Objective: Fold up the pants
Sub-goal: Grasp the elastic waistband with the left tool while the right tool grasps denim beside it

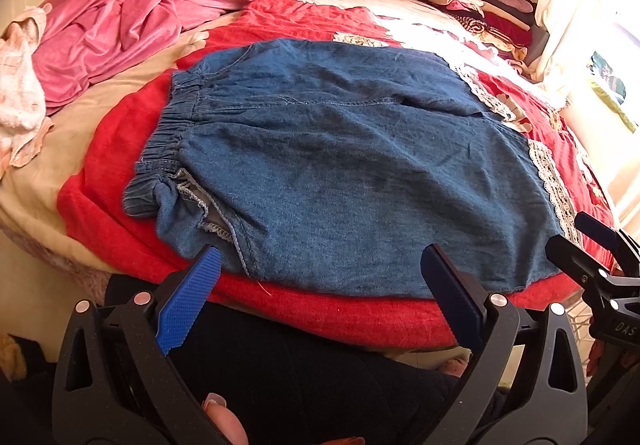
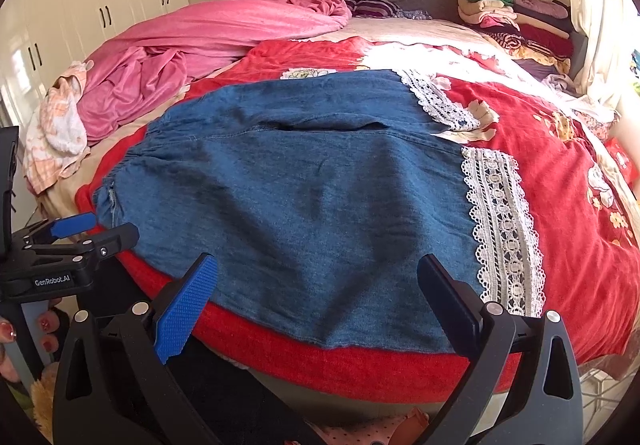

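The denim pants (image 1: 340, 165) lie spread flat on the red blanket (image 1: 120, 229) at the near edge of the bed (image 1: 32, 197). Only the left wrist view shows their gathered elastic waistband (image 1: 168, 133) at 9 o'clock; only the right wrist view shows the white lace hem trim (image 2: 500, 221) in full, at 3 o'clock. The fabric is blue, lightly creased, with a seam across its middle. The left tool (image 1: 320, 285) and right tool (image 2: 316, 285) both hover at 6 o'clock with fingers apart, gripping nothing. A pink blanket (image 2: 208, 45) is bunched at 11 o'clock.
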Demonstrator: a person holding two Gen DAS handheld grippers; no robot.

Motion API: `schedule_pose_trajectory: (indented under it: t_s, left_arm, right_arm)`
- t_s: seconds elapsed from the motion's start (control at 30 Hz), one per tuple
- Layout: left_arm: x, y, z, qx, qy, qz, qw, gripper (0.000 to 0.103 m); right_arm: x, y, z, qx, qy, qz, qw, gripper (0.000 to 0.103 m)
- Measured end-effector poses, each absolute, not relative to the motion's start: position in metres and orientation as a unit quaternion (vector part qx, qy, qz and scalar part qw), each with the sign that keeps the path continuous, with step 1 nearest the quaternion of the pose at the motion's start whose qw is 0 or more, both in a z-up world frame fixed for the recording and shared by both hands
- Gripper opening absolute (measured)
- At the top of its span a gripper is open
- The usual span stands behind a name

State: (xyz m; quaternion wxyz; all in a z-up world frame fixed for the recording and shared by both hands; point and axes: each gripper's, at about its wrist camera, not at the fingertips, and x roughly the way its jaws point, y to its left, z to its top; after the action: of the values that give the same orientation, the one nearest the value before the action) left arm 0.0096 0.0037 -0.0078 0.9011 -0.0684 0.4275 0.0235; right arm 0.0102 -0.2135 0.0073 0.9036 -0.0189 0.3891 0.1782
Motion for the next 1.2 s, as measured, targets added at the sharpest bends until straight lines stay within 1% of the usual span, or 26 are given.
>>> schedule_pose_trajectory:
  t_s: [0.27,0.43,0.7,0.8,0.97,1.2]
  left_arm:
    - [0.028,0.023,0.0,-0.073,0.425,0.028,0.902,0.094]
    - [0.049,0.051,0.01,-0.077,0.42,0.05,0.903,0.094]
    - [0.093,0.097,0.021,-0.083,0.419,0.058,0.902,0.094]
    - [0.116,0.115,0.019,-0.066,0.429,0.064,0.899,0.094]
    - [0.155,0.156,0.004,-0.057,0.463,0.068,0.882,0.094]
    - [0.198,0.192,-0.017,-0.074,0.484,0.061,0.87,0.094]
  right_arm:
    - [0.047,-0.198,0.018,-0.016,0.385,0.204,0.9,0.099]
    - [0.081,-0.177,0.034,-0.024,0.375,0.243,0.894,0.099]
    - [0.146,-0.14,0.044,-0.045,0.388,0.285,0.875,0.099]
    - [0.17,-0.127,0.045,-0.072,0.381,0.289,0.875,0.099]
    - [0.208,-0.108,0.04,-0.09,0.392,0.301,0.865,0.099]
    - [0.248,-0.074,0.028,-0.134,0.41,0.316,0.845,0.099]
